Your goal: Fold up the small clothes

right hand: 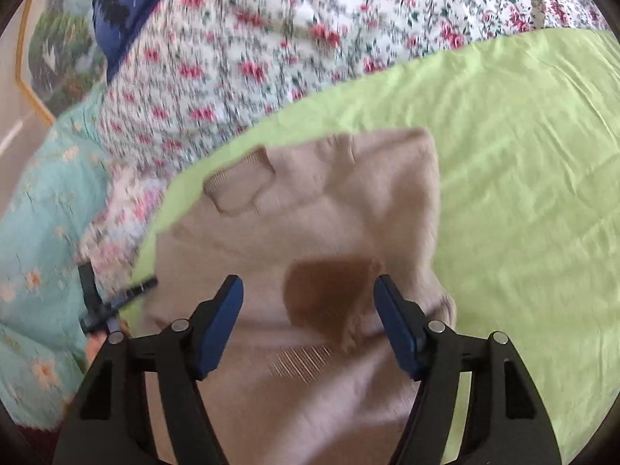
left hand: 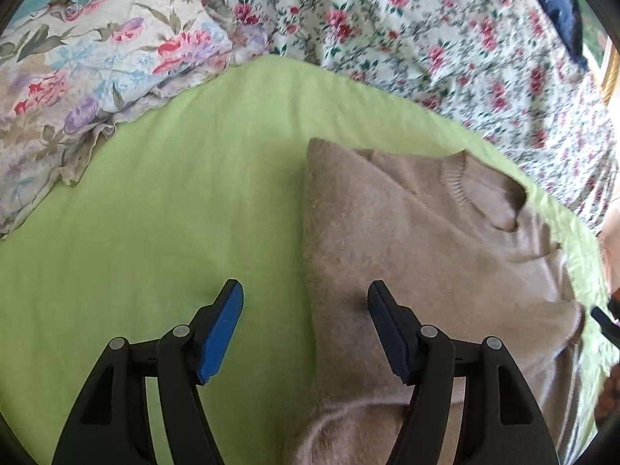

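A beige knit sweater (left hand: pixel 407 232) lies partly folded on a light green sheet (left hand: pixel 174 213), its ribbed collar (left hand: pixel 480 190) toward the far side. My left gripper (left hand: pixel 304 290) hovers open over the sweater's left folded edge, one finger above the sheet and the other above the knit. In the right wrist view the sweater (right hand: pixel 310 213) fills the middle. My right gripper (right hand: pixel 307 283) stands open above it, with a darker brown patch (right hand: pixel 329 294) and a bunched sleeve fold between the fingers; the pads do not press on either. The left gripper's tips (right hand: pixel 112 302) show at the sweater's left border.
A rose-print quilt (left hand: pixel 426 38) runs along the sheet's far side, with a large floral pillow (left hand: pixel 77 77) at the left. A navy cloth (right hand: pixel 128 0) lies on the quilt. Turquoise flowered fabric (right hand: pixel 38 213) and a framed picture (right hand: pixel 50 58) are at the left of the right wrist view.
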A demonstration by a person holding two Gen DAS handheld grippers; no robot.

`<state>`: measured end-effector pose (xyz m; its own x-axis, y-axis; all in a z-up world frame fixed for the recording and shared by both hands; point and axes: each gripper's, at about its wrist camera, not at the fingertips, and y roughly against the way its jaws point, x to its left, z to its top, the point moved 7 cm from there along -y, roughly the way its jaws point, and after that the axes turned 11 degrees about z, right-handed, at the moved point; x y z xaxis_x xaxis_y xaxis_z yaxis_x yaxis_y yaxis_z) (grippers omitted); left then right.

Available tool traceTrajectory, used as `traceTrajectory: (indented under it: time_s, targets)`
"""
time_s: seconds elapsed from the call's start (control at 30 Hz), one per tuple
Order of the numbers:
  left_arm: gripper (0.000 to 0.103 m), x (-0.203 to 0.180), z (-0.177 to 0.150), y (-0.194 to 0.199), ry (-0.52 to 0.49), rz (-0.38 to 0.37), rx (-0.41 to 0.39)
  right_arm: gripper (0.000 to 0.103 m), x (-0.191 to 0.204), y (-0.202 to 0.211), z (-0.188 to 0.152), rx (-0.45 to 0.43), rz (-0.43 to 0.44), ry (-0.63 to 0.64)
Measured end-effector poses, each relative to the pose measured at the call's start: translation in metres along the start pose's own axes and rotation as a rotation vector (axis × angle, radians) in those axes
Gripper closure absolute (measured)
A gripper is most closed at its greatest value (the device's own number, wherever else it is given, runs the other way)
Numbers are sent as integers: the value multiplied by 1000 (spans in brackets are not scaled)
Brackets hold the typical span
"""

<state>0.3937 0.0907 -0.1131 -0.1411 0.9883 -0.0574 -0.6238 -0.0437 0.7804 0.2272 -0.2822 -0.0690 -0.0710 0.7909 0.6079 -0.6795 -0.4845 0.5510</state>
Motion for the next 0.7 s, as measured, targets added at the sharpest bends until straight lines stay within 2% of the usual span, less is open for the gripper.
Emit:
traceTrajectory:
  time_s: [0.1,0.13,0.17,0.2,0.23,0.33,0.37,0.43,0.53,0.57,0.6,0.67,0.7]
  targets:
    - [36,-1,-3,-11,-12,39,14,32,-6,-15,-8,34,-55,39]
    - [36,-3,-3,-12,-19,51,12,37,-9,-20,-9,47,-69,42]
    - [36,-4,-3,-12,-29,66,6,69,-12,-24,-10,62,-62,23]
    - [35,-6,-3,-12,-36,78,4,91,-14,-27,-11,74,-37,-1]
    - [35,-7,-3,-14,-45,97,2,97,-13,-27,-11,83,8,-41]
    - [34,-8,-3,-15,-63,132,2,97,3,2,1,-7,105,-44]
    - [34,-9,-3,-15,-68,140,-1,98,4,9,3,-10,106,-44]
    - [33,-10,-3,-16,-74,148,-4,98,-10,10,-1,38,19,-46]
    - [32,-11,-3,-18,-83,165,-6,98,-44,6,-12,109,-233,-42]
    - [32,-11,-2,-18,-87,172,-8,96,-49,13,-12,90,-301,-42]
    - [32,-11,-2,-17,-89,174,-9,94,-48,19,-10,64,-317,-44]
    - [32,-11,-2,-17,-90,179,-13,94,-22,25,-5,-9,-238,-13]
    - [32,-11,-1,-18,-91,183,-14,94,-9,21,-4,-15,-195,14]
